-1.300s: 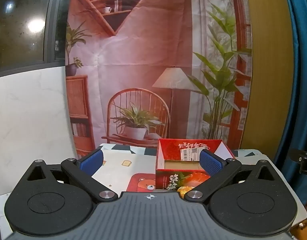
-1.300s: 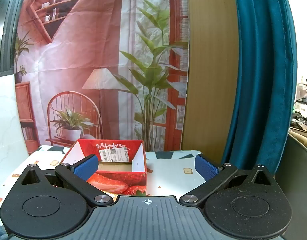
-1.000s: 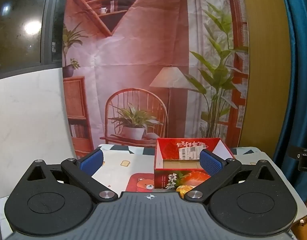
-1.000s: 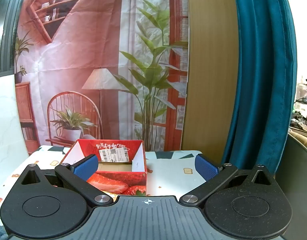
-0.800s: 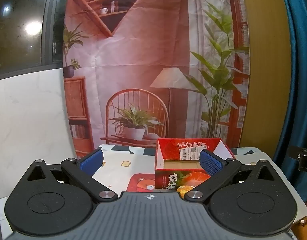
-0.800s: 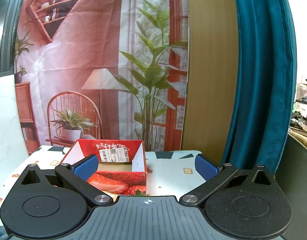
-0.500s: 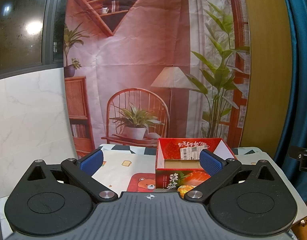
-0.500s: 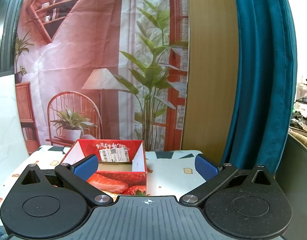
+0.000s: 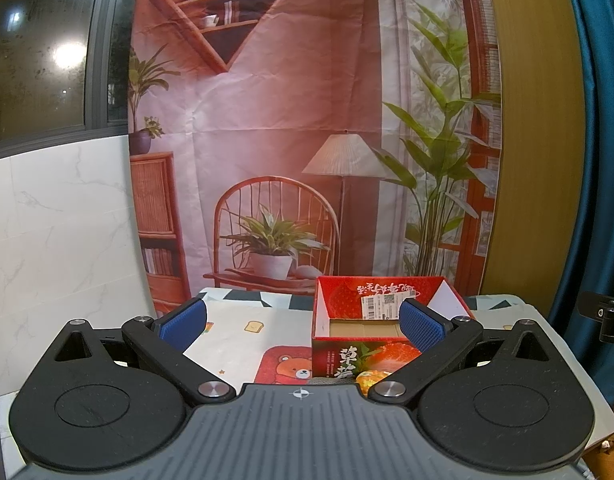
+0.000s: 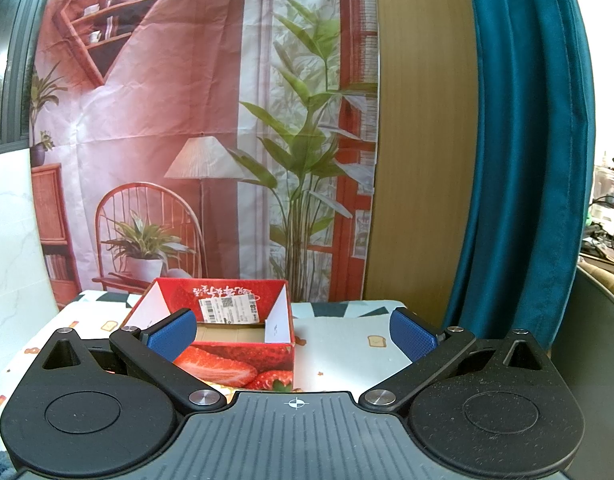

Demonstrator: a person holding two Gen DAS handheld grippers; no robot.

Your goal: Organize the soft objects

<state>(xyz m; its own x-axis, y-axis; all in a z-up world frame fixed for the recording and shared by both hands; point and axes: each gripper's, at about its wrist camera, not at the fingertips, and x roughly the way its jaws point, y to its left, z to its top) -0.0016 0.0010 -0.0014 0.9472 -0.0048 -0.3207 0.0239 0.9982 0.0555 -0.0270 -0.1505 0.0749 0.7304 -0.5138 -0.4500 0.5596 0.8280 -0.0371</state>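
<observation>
A red box (image 9: 363,354) printed with strawberries stands open-topped on the bench (image 9: 243,340), toward its back edge and near the printed backdrop (image 9: 287,120). White Chinese characters run along the inside of its far wall, upside down and too small to read. Below them is a white shipping label (image 10: 229,309) with a barcode and a square code; only a large "8" at its end can be made out. The front face in the left wrist view carries large characters, the top one reading 草. The floor of the box is bare brown cardboard. A patterned cloth with toast and bear pictures covers the bench. Open cloth lies to the left of the box in the left wrist view and to its right in the right wrist view, up to the bench edge by the blue curtain (image 10: 523,160). The left hand-held gripper (image 9: 303,320) is spread wide with nothing between its blue pads (image 9: 182,323). The right hand-held gripper (image 10: 293,330) is equally wide and empty. Both hang in front of the box, apart from it. Something grey and orange shows just in front of the box; what it is cannot be told.
</observation>
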